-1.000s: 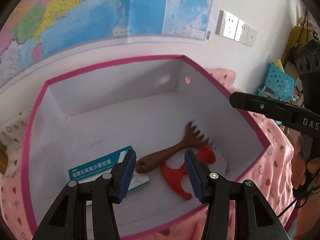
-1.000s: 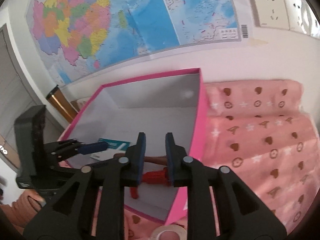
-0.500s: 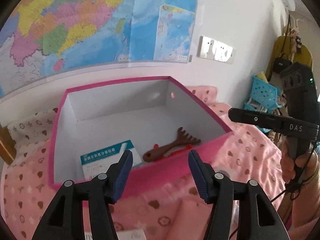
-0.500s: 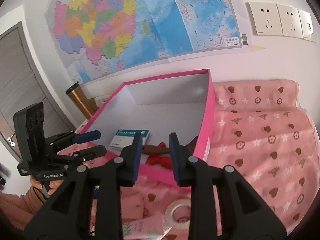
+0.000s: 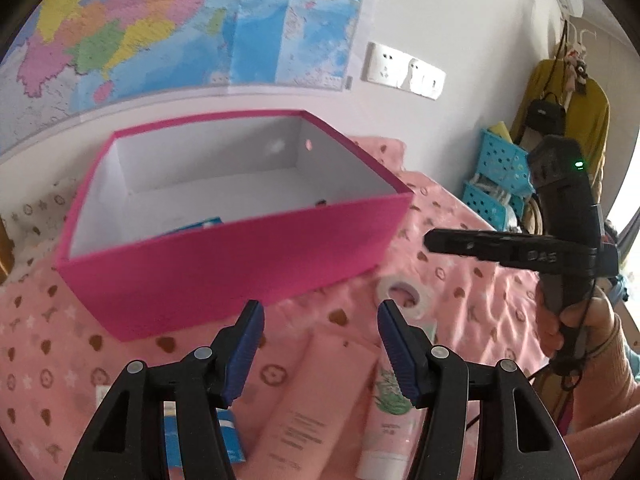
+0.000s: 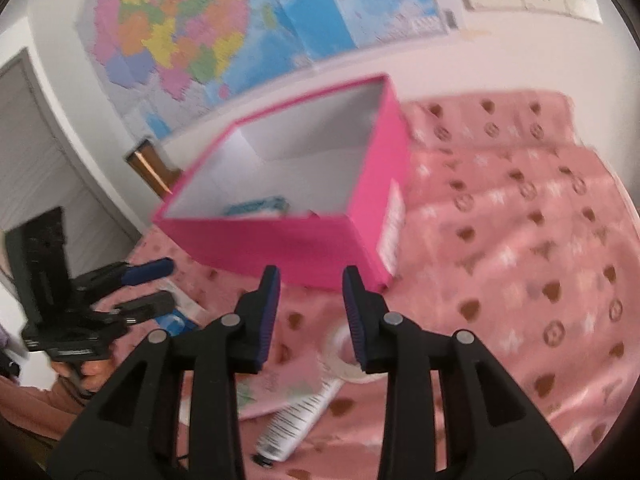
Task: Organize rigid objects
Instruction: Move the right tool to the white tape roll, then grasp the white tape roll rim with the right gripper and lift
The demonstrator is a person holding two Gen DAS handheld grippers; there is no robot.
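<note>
Pink tube (image 5: 308,396) lies just below the empty, parted left tongs (image 5: 320,344); right tongs (image 6: 308,312) likewise gape empty.

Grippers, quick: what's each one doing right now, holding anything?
Left gripper: open, holding nothing.
Right gripper: open, holding nothing.

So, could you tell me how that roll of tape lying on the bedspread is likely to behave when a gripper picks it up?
The tape roll lies flat, so it probably won't roll until tipped on edge. Being a thin open ring, it is likely light and fairly stiff. The soft bedspread beneath may give when pressed.
</note>
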